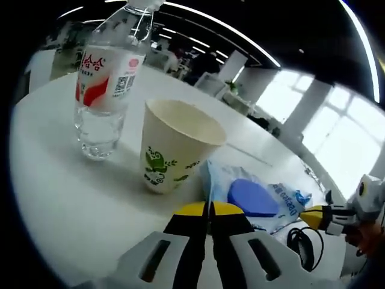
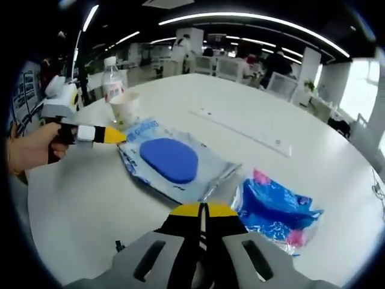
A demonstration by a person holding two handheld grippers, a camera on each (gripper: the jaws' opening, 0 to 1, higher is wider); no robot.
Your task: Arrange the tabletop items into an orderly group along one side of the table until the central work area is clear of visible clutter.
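A: Water bottle [image 1: 108, 78]: cap cut off by top edge in left gripper view. Label text too blurry to read.

B: Clear bag w/ blue disc [image 2: 171, 161]?

A: Its near end sits behind the left gripper's fingers [image 1: 192, 224] in left view; print on it unreadable. Black cable [image 1: 304, 244] runs off the bottom edge.

B: Right gripper view?

A: Paper cup [image 2: 124, 105] hides the bottle's base. Blue-pink packet [image 2: 274, 214] wording too small. Hand [image 2: 30, 147] cut off at left edge.
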